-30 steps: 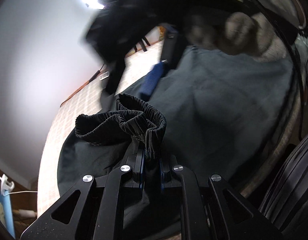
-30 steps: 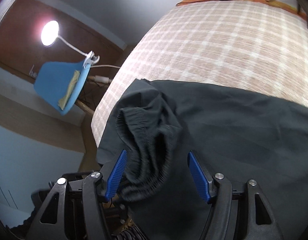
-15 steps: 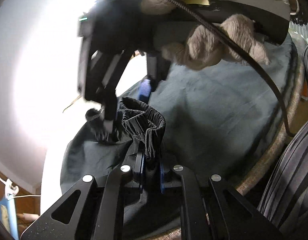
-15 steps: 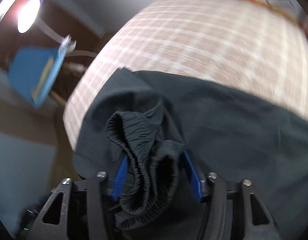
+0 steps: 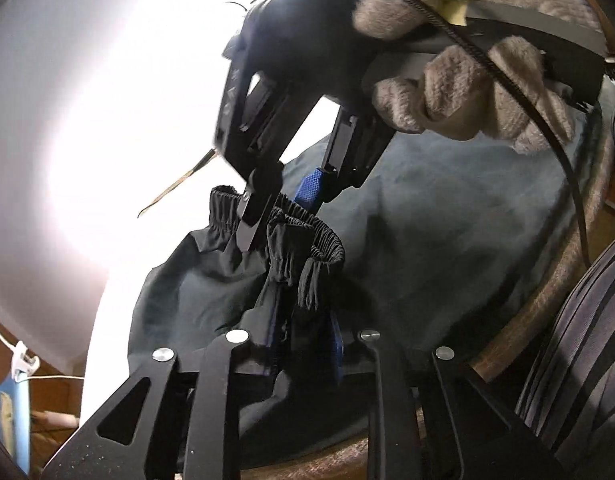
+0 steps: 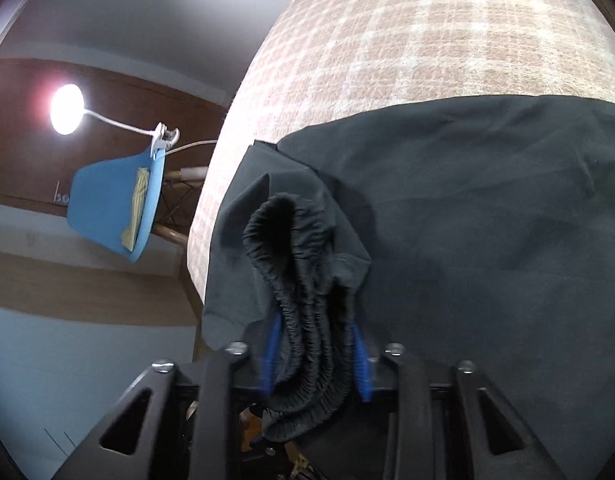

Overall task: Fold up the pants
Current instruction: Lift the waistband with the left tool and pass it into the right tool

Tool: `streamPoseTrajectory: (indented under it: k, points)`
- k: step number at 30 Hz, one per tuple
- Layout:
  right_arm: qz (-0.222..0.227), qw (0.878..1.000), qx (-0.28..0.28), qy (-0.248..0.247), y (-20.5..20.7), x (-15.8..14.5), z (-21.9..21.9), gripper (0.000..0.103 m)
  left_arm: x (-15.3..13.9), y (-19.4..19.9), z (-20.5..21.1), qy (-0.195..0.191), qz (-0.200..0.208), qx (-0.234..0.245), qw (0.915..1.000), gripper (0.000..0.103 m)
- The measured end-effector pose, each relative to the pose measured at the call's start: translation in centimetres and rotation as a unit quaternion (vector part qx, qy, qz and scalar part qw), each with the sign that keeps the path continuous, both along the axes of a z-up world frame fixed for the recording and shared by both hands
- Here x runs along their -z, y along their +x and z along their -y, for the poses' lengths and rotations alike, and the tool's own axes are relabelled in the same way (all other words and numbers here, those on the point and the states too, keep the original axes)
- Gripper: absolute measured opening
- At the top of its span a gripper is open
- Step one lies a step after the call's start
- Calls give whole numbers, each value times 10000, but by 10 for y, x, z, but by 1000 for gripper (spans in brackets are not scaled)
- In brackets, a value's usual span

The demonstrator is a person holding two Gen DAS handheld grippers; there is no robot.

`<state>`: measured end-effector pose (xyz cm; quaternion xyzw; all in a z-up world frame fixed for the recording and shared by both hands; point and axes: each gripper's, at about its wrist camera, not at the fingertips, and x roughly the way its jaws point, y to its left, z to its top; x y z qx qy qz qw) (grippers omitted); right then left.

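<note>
Right tongs (image 6: pixel 313 356) closed onto waistband (image 6: pixel 303 280), left tongs (image 5: pixel 303 332) loosening, no writing legible

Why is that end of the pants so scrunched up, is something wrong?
Nothing looks damaged. The elastic waistband is bunched in thick folds instead of lying flat, because both grippers have it: the right gripper has just been closing on it, while the left gripper has been opening, cloth still between its fingers.
</note>
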<state>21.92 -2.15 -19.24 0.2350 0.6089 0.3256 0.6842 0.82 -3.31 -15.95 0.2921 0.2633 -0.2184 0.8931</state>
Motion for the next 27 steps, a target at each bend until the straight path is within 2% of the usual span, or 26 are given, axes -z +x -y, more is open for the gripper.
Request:
streamPoseTrajectory:
  k: [1,2,4,7,8,9,11,12,15,16,17,19,21,22,23,26,27]
  points:
    - [7,9999,41,106,-1,-1,2,24,-1,0,0,40,66,-71,9999,35]
    - [23,9998,70,187,-2,-2,4,22,-2,0,1,42,101,-95,9999,39]
    - [119,9995,97,260,-4,-5,8,20,-6,-1,0,-38,139,-116,9998,40]
    - [234,9993,44,299,-8,-9,13,19,-11,0,-1,-257,42,-97,9996,49]
    - [274,9992,12,296,-9,-11,14,19,-12,3,2,-310,-43,-51,9995,49]
    - [281,9991,-1,308,-9,-12,14,19,-12,5,5,-345,-123,21,9993,48]
    - [239,9989,-3,402,-11,-11,18,19,-11,9,3,-491,-299,188,9982,22]
    - [244,9989,18,410,-13,-11,21,19,-11,11,3,-556,-392,245,9974,18]
    - [255,9990,106,349,-14,-10,27,23,-14,8,7,-571,-291,324,9974,13]
    - [197,9992,146,324,-13,-7,30,31,-15,6,9,-557,-233,330,9976,13]
    - [107,9993,213,284,-12,-5,34,44,-16,6,9,-554,-213,340,9977,12]
    - [-15,9991,323,264,-9,1,38,49,-16,1,12,-547,-187,354,9977,12]
    - [-45,9986,389,358,-8,4,39,47,-13,3,10,-490,-149,340,9981,12]
    - [-55,9982,388,460,-9,4,39,41,-14,2,12,-482,-160,347,9981,12]
    - [-61,9979,373,526,-10,4,39,30,-12,5,11,-484,-171,360,9980,12]
    - [90,9981,394,465,-13,-3,38,19,-15,2,12,-467,-175,425,9979,12]
    - [156,9980,414,452,-15,-7,40,19,-17,1,13,-482,-164,447,9977,12]
